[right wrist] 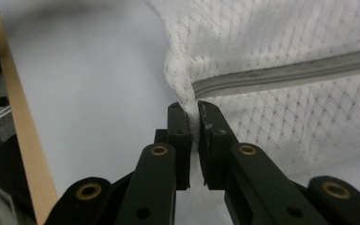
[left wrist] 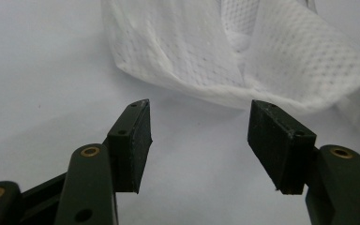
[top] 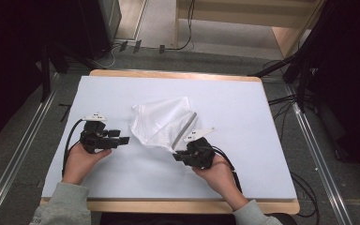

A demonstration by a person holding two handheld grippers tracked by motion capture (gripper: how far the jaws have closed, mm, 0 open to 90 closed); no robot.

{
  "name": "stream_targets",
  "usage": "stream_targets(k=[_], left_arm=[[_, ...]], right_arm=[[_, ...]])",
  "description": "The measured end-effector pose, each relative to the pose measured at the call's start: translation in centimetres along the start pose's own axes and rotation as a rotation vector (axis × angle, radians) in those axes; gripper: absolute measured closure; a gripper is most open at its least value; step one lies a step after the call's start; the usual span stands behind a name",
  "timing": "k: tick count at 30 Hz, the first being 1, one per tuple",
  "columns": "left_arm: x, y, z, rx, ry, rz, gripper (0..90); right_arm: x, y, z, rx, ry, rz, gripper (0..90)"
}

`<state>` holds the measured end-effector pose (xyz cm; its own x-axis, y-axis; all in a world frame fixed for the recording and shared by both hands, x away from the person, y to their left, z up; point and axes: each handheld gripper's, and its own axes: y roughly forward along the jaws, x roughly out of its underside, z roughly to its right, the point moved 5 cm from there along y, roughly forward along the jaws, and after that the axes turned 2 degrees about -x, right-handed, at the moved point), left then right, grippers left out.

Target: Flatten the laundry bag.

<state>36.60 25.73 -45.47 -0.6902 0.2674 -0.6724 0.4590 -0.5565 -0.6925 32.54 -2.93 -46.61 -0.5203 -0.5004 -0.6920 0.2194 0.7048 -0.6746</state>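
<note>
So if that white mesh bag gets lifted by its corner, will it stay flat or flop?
Probably flops: the mesh bag already lies rumpled and folded. It looks thin and light. The right gripper pinches just a corner, so the rest would likely hang.

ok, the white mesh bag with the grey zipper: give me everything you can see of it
The white mesh fabric bag looks like a thin, soft net with a diamond-pattern weave. A grey zipper runs along its right side. It lies crumpled and partly folded near the middle of the pale blue table top. The right gripper has its jaws shut on the bag's near corner, just by the zipper's end. The left gripper stands open in front of the bag's left edge, apart from it.
</note>
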Motion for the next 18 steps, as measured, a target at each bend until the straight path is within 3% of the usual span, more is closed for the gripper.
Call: stream_targets(k=[5,9,12,14,18], left_arm=[[-0.6,0.6,-0.3,-0.003,-0.004,0.0,41.5],[-1.2,1.3,-0.9,-0.013,-0.01,0.001,41.5],[-1.7,1.7,-1.7,-0.025,-0.028,0.011,41.1],[-2.0,1.7,-2.2,-0.031,-0.037,0.023,40.8],[-2.7,2.0,-3.2,-0.034,-0.053,0.043,40.0]], right_arm=[[2.1,-0.5,-0.2,0.002,0.017,-0.031,85.2],[2.6,-0.3,0.0,-0.007,0.028,-0.036,83.8],[2.7,-0.3,0.1,-0.026,0.045,-0.023,72.7],[2.6,-1.1,0.2,-0.024,0.041,0.014,64.6],[2.5,-2.5,0.8,-0.015,0.052,0.054,61.0]])
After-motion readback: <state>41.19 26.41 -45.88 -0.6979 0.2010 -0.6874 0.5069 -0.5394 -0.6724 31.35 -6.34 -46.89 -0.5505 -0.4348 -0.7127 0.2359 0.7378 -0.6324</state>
